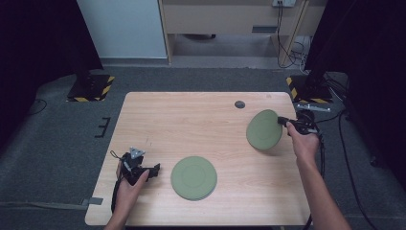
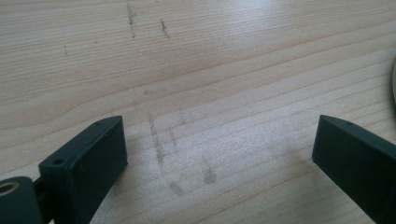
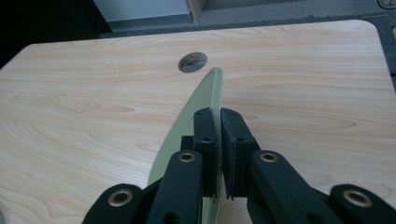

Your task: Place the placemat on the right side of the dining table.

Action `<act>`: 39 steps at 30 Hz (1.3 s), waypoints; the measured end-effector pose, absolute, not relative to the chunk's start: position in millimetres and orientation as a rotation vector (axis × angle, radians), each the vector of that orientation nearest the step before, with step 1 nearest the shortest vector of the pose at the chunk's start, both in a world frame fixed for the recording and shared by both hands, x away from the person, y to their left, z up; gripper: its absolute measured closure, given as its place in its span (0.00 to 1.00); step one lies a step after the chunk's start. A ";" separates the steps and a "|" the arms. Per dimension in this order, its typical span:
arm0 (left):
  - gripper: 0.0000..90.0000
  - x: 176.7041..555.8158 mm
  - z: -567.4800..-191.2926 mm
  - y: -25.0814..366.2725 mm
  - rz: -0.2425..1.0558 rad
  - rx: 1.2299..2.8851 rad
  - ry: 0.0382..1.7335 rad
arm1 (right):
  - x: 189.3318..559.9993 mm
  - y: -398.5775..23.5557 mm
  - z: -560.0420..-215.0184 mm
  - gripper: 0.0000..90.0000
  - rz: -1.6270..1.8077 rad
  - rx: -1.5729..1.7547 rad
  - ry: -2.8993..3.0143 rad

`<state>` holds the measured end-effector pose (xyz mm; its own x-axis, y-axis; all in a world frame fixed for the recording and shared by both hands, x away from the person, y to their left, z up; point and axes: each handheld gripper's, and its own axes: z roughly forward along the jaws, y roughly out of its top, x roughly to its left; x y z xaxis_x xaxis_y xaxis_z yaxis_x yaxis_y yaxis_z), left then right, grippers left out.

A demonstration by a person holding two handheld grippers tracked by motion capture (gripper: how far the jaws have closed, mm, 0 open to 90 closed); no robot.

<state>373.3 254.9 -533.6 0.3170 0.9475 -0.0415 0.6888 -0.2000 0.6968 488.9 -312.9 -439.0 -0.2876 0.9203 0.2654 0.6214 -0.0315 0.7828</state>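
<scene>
Held plate (image 1: 264, 129): green, round, lifted off the table and tilted near upright, over the right far part of the tabletop.
Handling: likely stiff and light, smooth-glazed so prone to slip or swing; probably breakable if dropped; rim the sensible place to pinch.
Right gripper (image 3: 219, 122): jaws pressed together on the plate's rim, one pad on each face.
Second plate (image 1: 194, 178): lying flat near the front edge, well apart from the held one.
Left gripper (image 1: 152, 171): jaws spread wide, nothing between, just beside the flat plate.
Table (image 1: 182, 120): pale wood grain, faint pencil-like marks, cable hole (image 1: 240, 104) at the far edge.
Room: grey carpet, striped stand bases, trailing cables.
</scene>
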 end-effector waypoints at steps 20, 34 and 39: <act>0.03 372.2 -535.4 252.6 0.569 1.982 1.428 | 504.2 -339.9 -476.0 0.95 1.160 1.696 1.902; 0.02 371.0 -536.2 250.6 0.585 1.984 1.431 | 510.3 -357.4 -503.9 0.93 1.182 1.781 1.884; 0.02 370.8 -536.2 250.4 0.586 1.985 1.431 | 511.3 -357.9 -505.2 0.93 1.163 1.772 1.895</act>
<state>370.8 250.4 -536.2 0.3158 0.9488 -0.0005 0.6761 -0.2247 0.7017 511.3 -357.9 -505.2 -0.1962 0.9326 0.3029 0.6921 -0.0871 0.7165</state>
